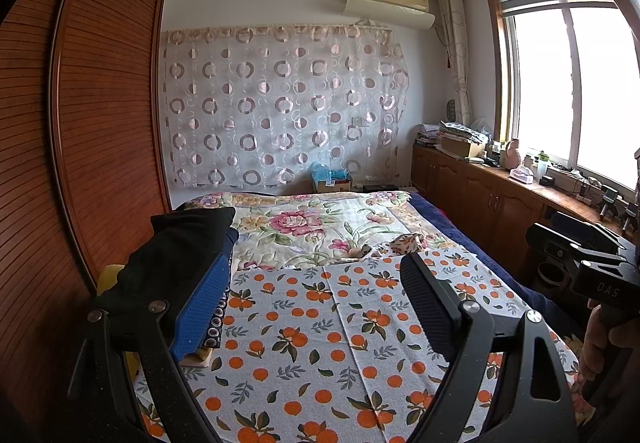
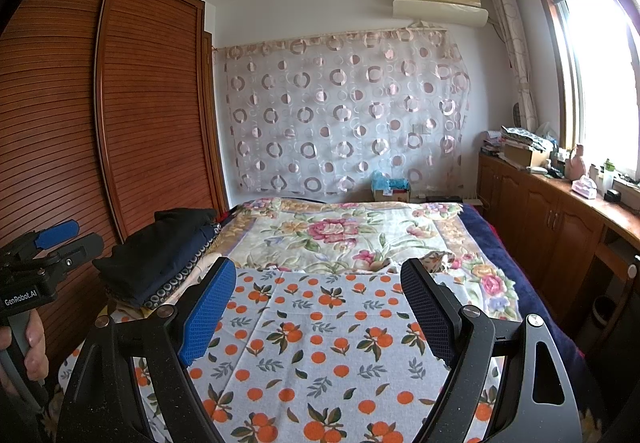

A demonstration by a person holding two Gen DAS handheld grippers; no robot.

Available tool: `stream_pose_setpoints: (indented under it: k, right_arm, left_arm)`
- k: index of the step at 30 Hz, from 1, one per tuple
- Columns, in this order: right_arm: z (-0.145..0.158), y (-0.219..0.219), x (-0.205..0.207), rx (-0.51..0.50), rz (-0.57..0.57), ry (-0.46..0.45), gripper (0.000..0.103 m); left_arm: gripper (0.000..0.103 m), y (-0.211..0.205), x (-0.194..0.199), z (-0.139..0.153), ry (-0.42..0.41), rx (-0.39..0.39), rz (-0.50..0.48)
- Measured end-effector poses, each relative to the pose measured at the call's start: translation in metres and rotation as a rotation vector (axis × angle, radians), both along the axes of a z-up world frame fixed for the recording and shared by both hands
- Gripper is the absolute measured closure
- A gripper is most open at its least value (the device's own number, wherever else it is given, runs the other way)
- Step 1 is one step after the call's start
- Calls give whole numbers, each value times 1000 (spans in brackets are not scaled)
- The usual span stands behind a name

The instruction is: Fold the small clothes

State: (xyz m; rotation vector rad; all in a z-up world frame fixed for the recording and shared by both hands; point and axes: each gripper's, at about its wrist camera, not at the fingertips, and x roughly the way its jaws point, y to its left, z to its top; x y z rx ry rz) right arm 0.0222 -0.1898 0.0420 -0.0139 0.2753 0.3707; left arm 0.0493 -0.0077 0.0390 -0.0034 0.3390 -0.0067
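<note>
A white cloth with an orange-fruit print (image 1: 320, 323) (image 2: 320, 343) lies spread flat on the bed, directly below both grippers. My left gripper (image 1: 315, 259) is open above the cloth's left half, nothing between its fingers. My right gripper (image 2: 317, 265) is likewise open and empty over the cloth. Each gripper also shows in the other's view, held by a hand: the right gripper (image 1: 560, 231) and the left gripper (image 2: 72, 241). A stack of folded dark clothes (image 1: 176, 251) (image 2: 160, 255) sits at the bed's left edge. A small crumpled patterned garment (image 1: 408, 241) (image 2: 436, 259) lies just beyond the cloth.
A floral quilt (image 1: 304, 223) covers the bed beyond the cloth. A slatted wooden wardrobe (image 1: 100, 123) stands close on the left. Low wooden cabinets (image 2: 560, 227) with clutter run under the window on the right. A cardboard box (image 2: 390, 193) sits at the bed's far end.
</note>
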Motion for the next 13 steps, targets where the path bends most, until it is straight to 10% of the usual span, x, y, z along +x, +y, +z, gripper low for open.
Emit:
stream_pose_setpoints:
  k: [13]
  right_arm:
    - [0,1,0,-2,-2,3,17]
  left_arm:
    - [15,1,-2,0,1,0,0]
